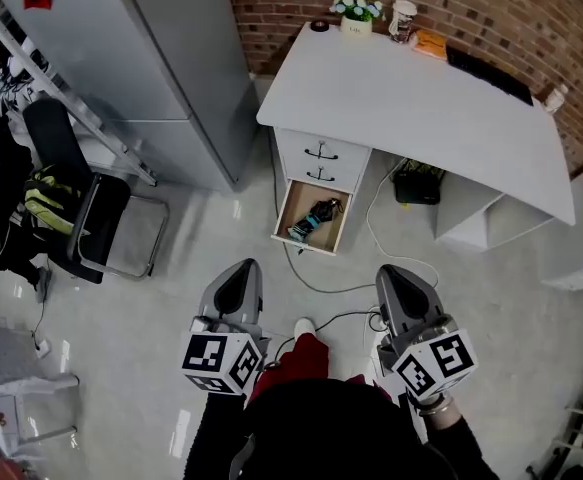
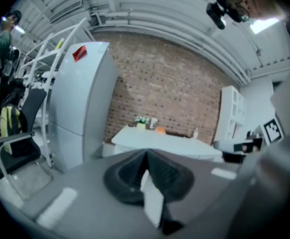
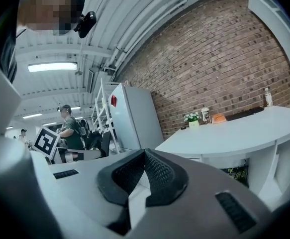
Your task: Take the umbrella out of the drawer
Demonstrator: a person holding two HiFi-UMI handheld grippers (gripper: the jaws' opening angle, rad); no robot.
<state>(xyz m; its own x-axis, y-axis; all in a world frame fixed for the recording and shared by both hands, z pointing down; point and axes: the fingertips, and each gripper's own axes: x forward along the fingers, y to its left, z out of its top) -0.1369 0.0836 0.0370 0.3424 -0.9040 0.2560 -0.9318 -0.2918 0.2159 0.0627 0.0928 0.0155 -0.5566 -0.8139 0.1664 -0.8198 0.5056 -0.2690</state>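
The umbrella (image 1: 316,218), a dark folded bundle with teal showing, is lying slantwise in the open drawer (image 1: 299,200) under the white surface (image 1: 411,98). It is probably light, its loose cloth soft and slippery over a stiff core, so gripping across the firm middle, or the handle if reachable, is looking safest. The left gripper (image 1: 241,271) and right gripper (image 1: 398,276) are hanging well apart from the drawer, fingers (image 3: 163,176) pressed together, holding nothing.
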